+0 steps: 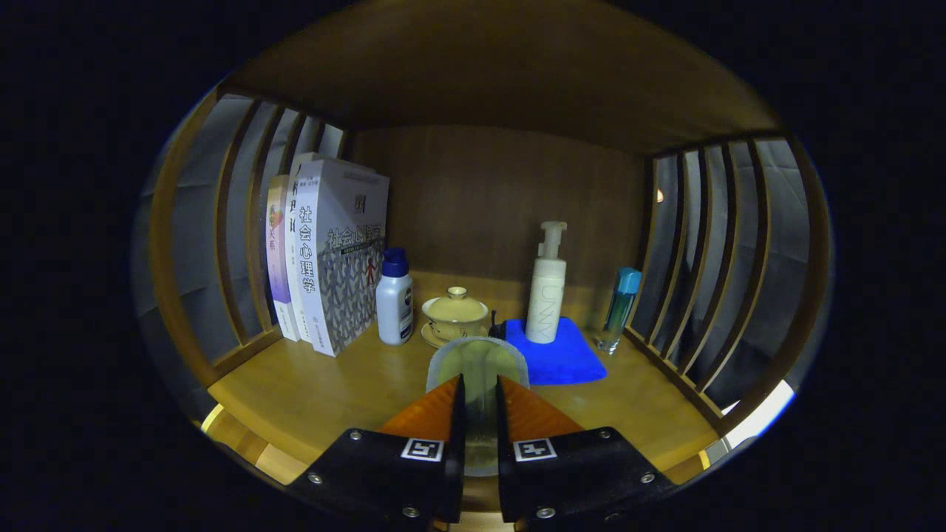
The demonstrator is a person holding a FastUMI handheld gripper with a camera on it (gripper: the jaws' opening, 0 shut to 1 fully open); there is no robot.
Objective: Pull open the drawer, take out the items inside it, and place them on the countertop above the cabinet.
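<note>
Clamped between the claw (pixel 480 395) fingers, a clear cup-like item (pixel 478 369) hangs over the table (pixel 325 391) just in front of the lidded teacup (pixel 455 313), so lowering it further forward risks knocking that teacup or the white pump bottle (pixel 547 284) beside it.

Clear pouch (pixel 478 362) upright, pinched between tongs (pixel 479 391) — above countertop (pixel 325 384)
</note>
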